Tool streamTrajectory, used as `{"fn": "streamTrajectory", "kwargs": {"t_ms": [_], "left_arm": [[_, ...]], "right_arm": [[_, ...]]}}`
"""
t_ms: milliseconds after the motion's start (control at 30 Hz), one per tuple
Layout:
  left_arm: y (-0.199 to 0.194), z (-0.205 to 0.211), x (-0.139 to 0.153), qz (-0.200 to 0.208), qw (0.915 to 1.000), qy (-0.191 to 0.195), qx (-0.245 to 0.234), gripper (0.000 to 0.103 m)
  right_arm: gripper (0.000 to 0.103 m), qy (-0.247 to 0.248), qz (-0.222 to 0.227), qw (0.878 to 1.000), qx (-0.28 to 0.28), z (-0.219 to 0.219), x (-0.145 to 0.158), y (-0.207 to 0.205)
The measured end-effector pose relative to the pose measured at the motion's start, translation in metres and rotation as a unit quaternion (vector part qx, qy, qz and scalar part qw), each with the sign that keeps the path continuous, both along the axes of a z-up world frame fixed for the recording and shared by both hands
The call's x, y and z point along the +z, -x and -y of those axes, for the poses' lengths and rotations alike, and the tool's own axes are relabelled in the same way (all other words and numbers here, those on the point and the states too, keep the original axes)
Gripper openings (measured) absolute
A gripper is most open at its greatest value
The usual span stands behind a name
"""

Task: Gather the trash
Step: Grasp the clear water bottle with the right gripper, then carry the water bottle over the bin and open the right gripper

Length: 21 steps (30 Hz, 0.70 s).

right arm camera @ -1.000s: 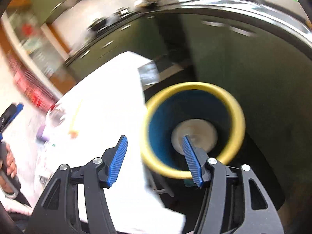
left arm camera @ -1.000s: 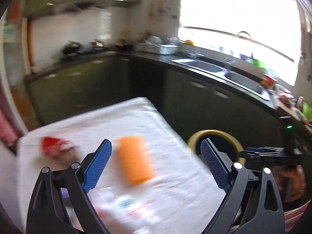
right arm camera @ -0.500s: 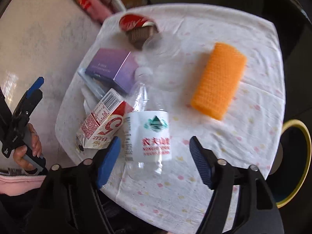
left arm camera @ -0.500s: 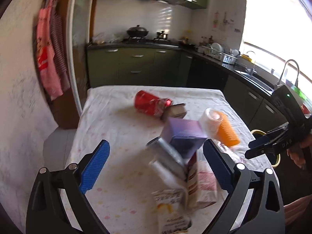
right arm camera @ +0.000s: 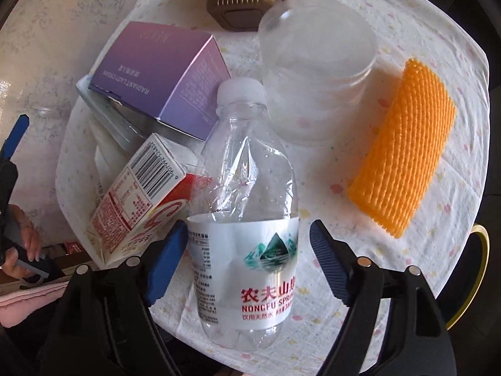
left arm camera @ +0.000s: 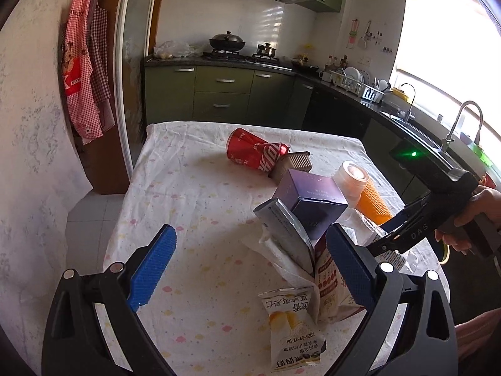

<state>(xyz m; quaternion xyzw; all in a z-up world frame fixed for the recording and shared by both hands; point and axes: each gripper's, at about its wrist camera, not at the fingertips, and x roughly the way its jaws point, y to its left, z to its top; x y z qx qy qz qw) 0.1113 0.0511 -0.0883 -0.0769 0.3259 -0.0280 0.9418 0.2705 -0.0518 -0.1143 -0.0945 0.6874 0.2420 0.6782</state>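
Note:
Trash lies on a white-clothed table point(left arm camera: 188, 194). A clear crushed water bottle point(right arm camera: 247, 206) lies between the open fingers of my right gripper point(right arm camera: 247, 260), not clamped. Beside it are a red-and-white carton point(right arm camera: 137, 200), a purple box point(right arm camera: 159, 75), a clear cup point(right arm camera: 316, 65), an orange foam net point(right arm camera: 404, 159) and a brown tray point(right arm camera: 247, 3). My left gripper point(left arm camera: 247, 266) is open above the near table, with a snack packet point(left arm camera: 294, 326), the purple box point(left arm camera: 313, 203) and a red cola can point(left arm camera: 256, 153) ahead.
A yellow-rimmed bin point(right arm camera: 469, 282) stands below the table's right edge. Green kitchen cabinets point(left arm camera: 219, 94) and a sink counter point(left arm camera: 407, 122) run behind the table. Aprons point(left arm camera: 84, 72) hang on the left wall.
My right gripper has swung from over the bin to the table and moved down around the water bottle. My left gripper has turned from the bin side to face the table.

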Motion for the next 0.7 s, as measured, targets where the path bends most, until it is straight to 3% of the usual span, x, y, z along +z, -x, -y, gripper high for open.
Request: {"fn": "streamTrajectory", "kwargs": {"t_ms": [167, 233, 700], "left_arm": [[0.003, 0.008, -0.003, -0.004, 1.0, -0.002, -0.002, 0.095], [0.002, 0.011, -0.003, -0.005, 1.0, -0.004, -0.004, 0.095], [0.012, 0.037, 0.007, 0.007, 0.9996, -0.019, -0.019, 0.095]], "right_arm": [[0.072, 0.021, -0.007, 1.0, 0.012, -0.013, -0.016, -0.006], [0.062, 0.018, -0.011, 1.0, 0.016, -0.018, -0.021, -0.008], [0.06, 0.001, 0.026, 0.999, 0.021, 0.005, -0.001, 0.035]]}}
